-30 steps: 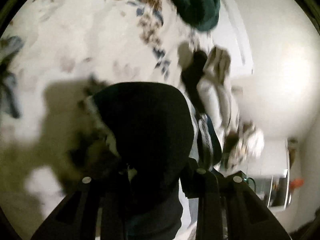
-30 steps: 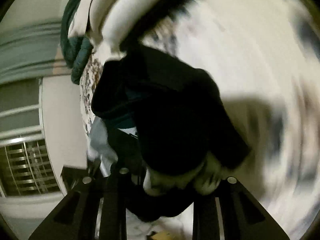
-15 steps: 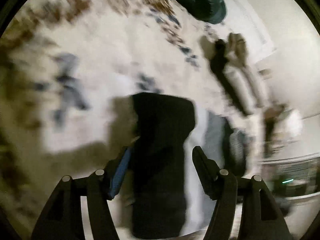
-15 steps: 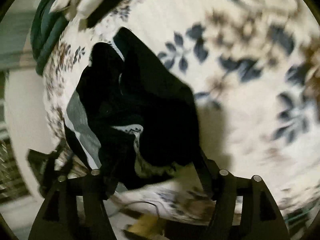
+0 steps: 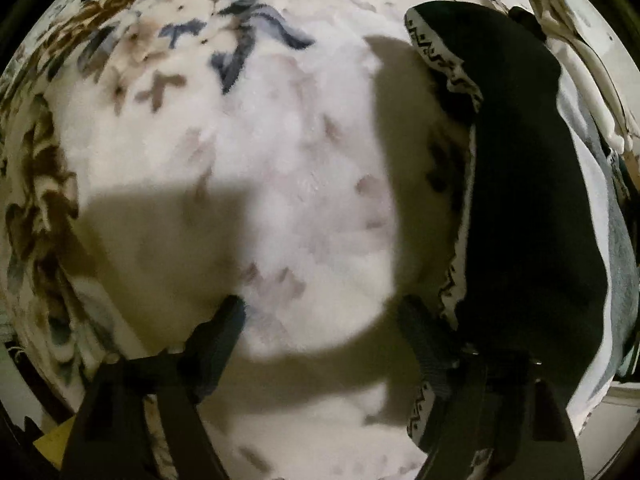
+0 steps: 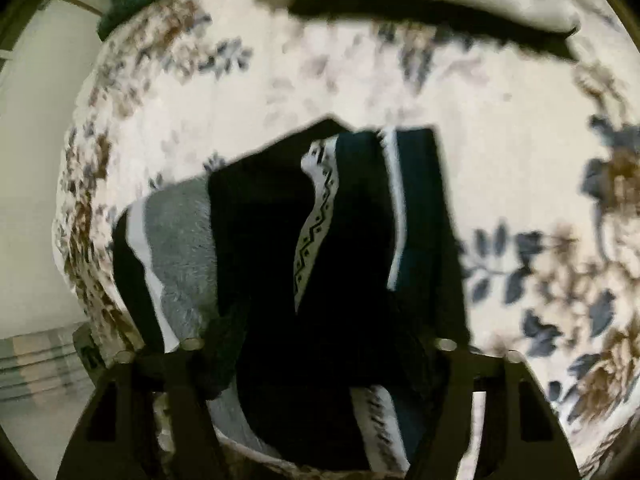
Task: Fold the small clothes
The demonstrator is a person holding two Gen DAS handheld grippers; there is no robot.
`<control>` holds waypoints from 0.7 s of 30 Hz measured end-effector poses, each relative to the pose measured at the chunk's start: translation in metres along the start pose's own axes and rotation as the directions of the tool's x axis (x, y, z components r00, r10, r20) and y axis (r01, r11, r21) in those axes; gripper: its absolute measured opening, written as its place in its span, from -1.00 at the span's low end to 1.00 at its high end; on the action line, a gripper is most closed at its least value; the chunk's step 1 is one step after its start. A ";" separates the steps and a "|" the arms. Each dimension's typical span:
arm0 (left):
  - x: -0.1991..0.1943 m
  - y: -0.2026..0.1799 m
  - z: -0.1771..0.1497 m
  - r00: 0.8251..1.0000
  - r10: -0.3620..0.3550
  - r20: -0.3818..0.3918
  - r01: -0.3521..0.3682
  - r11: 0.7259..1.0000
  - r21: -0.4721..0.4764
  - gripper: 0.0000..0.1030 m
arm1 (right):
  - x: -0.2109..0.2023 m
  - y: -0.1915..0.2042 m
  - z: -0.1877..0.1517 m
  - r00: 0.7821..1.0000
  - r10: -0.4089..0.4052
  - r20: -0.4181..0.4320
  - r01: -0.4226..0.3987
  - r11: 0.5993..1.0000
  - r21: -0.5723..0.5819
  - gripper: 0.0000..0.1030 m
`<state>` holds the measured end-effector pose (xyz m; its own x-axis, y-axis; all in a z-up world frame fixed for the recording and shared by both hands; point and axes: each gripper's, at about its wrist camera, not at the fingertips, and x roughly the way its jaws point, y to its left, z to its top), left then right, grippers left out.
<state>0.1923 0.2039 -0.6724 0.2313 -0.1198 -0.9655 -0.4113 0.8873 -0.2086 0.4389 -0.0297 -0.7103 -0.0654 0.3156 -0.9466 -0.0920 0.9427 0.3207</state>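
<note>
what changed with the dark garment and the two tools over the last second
The left tool let go of the dark garment, opened and swung aside over the bare floral blanket. The right tool opened, then closed again around it. The garment stayed on the blanket.

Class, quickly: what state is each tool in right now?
Left tool: open, just been opening, nothing between its fingers.
Right tool: just been closing around the dark garment; grip cannot be told.

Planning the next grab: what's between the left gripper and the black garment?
Only bare blanket, in the left wrist view. The left gripper has just been opening its jaws, nothing between them; the black garment lies right beside one finger.
</note>
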 end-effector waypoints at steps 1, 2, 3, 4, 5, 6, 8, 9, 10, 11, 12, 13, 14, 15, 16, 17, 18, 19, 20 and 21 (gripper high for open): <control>0.003 0.000 0.001 1.000 -0.014 0.004 0.014 1.000 -0.009 0.79 | 0.007 -0.005 0.005 1.000 -0.014 -0.020 0.015 1.000 0.020 -0.86; 0.006 0.000 0.002 0.999 -0.036 0.009 0.036 0.999 -0.019 1.00 | 0.009 -0.013 0.009 0.999 -0.040 -0.013 0.040 0.998 0.050 -0.85; 0.009 0.001 0.003 0.998 -0.062 0.016 0.063 0.998 -0.031 1.00 | 0.003 -0.028 0.012 0.998 -0.051 0.024 0.048 0.992 0.114 -0.86; 0.011 0.000 0.003 0.998 -0.051 0.020 0.052 0.998 -0.038 1.00 | -0.001 -0.037 0.014 0.997 -0.065 0.040 0.058 0.988 0.145 -0.86; 0.011 -0.002 0.002 0.999 -0.034 0.028 0.035 0.999 -0.040 1.00 | -0.006 -0.047 0.017 0.995 -0.083 0.059 0.071 0.981 0.179 -0.86; 0.013 -0.004 0.000 0.999 -0.012 0.034 0.013 0.999 -0.038 1.00 | -0.011 -0.056 0.020 0.994 -0.083 0.070 0.067 0.976 0.207 -0.86; 0.018 -0.012 0.002 0.999 0.026 0.024 -0.025 0.999 -0.042 1.00 | -0.011 -0.061 0.024 0.997 -0.058 0.053 0.045 0.976 0.215 -0.86; 0.019 -0.016 0.003 0.999 0.042 0.018 -0.042 0.998 -0.044 1.00 | -0.011 -0.057 0.026 0.998 -0.049 0.039 0.041 0.982 0.187 -0.85; 0.020 -0.017 0.004 0.999 0.049 0.004 -0.049 0.998 -0.041 1.00 | -0.012 -0.053 0.027 0.999 -0.042 0.032 0.037 0.987 0.155 -0.85; 0.019 -0.017 0.006 0.999 0.046 -0.008 -0.046 0.998 -0.043 1.00 | -0.015 -0.052 0.028 0.999 -0.032 0.032 0.027 0.990 0.142 -0.69; 0.016 -0.016 0.008 0.999 0.037 -0.020 -0.038 0.998 -0.052 1.00 | -0.019 -0.052 0.028 0.999 -0.015 0.034 0.010 0.990 0.139 -0.37; 0.009 -0.013 0.010 0.999 0.031 -0.016 -0.032 0.997 -0.070 1.00 | -0.025 -0.055 0.028 0.999 0.019 0.044 -0.025 0.989 0.148 -0.19; -0.003 -0.010 0.012 1.000 0.027 0.006 -0.027 0.995 -0.092 1.00 | -0.032 -0.061 0.026 0.997 0.047 0.059 -0.056 0.985 0.162 0.13; -0.015 -0.008 0.013 0.999 0.019 0.030 -0.015 0.994 -0.106 1.00 | -0.043 -0.069 0.020 0.994 0.074 0.083 -0.088 0.979 0.183 0.24; -0.025 -0.008 0.015 0.999 0.015 0.052 -0.009 0.993 -0.116 1.00 | -0.047 -0.073 0.015 0.992 0.088 0.087 -0.103 0.977 0.188 0.25; -0.037 -0.007 0.017 0.997 0.011 0.075 -0.001 0.992 -0.125 1.00 | -0.048 -0.077 0.009 0.992 0.098 0.075 -0.111 0.976 0.189 0.25; -0.052 -0.009 0.022 0.994 -0.004 0.107 0.018 0.991 -0.133 1.00 | -0.046 -0.081 0.001 0.994 0.101 0.049 -0.108 0.976 0.189 0.25; -0.061 -0.011 0.026 0.992 -0.015 0.123 0.031 0.990 -0.135 1.00 | -0.041 -0.084 -0.010 0.995 0.098 0.017 -0.100 0.979 0.179 0.25; -0.068 -0.015 0.030 0.990 -0.025 0.140 0.044 0.990 -0.134 1.00 | -0.034 -0.087 -0.020 0.996 0.089 -0.019 -0.084 0.982 0.168 0.25; -0.073 -0.017 0.037 0.987 -0.039 0.153 0.059 0.990 -0.130 1.00 | -0.021 -0.091 -0.035 0.994 0.077 -0.075 -0.065 0.986 0.157 0.24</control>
<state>0.2153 0.2143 -0.5923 0.3794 -0.0848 -0.9213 -0.5077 0.8134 -0.2840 0.4138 -0.1257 -0.7185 -0.1464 0.3785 -0.9140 0.0693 0.9256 0.3722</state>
